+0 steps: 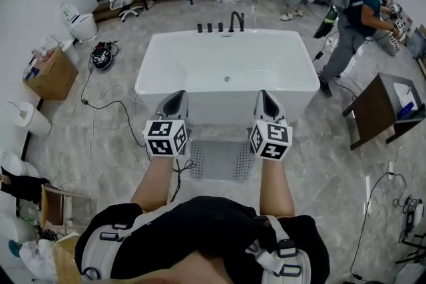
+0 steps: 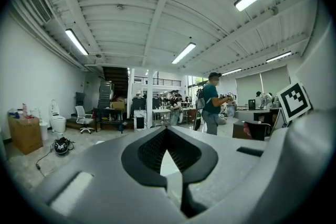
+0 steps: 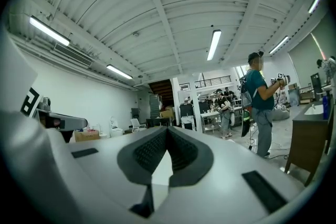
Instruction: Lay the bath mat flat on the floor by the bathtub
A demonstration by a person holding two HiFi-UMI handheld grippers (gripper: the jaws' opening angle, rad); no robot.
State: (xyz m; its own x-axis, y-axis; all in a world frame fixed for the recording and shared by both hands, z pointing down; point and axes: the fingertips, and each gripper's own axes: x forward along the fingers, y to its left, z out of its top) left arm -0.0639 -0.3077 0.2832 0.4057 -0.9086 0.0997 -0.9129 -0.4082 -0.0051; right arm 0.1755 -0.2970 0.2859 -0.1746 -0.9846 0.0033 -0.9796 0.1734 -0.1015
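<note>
Bath mat [image 1: 219, 159] lies flat on floor just beside bathtub [image 1: 226, 70] front wall, approx centred. Open floor both sides of tub; dark cabinet [image 1: 383, 110] near its right end. Mat & tub show in head view only; gripper views look across room: ceiling lights, standing person [image 3: 261, 107]. Left gripper [image 1: 176, 100] & right gripper [image 1: 265, 100] both closed, empty, raised over mat by tub front.

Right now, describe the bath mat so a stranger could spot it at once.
Find the white freestanding bathtub in the middle of the room. On the floor just in front of its near long side lies the bath mat, flat. It is a grey rectangle dotted with small holes, unlike the pale marbled tiling around it.
</note>
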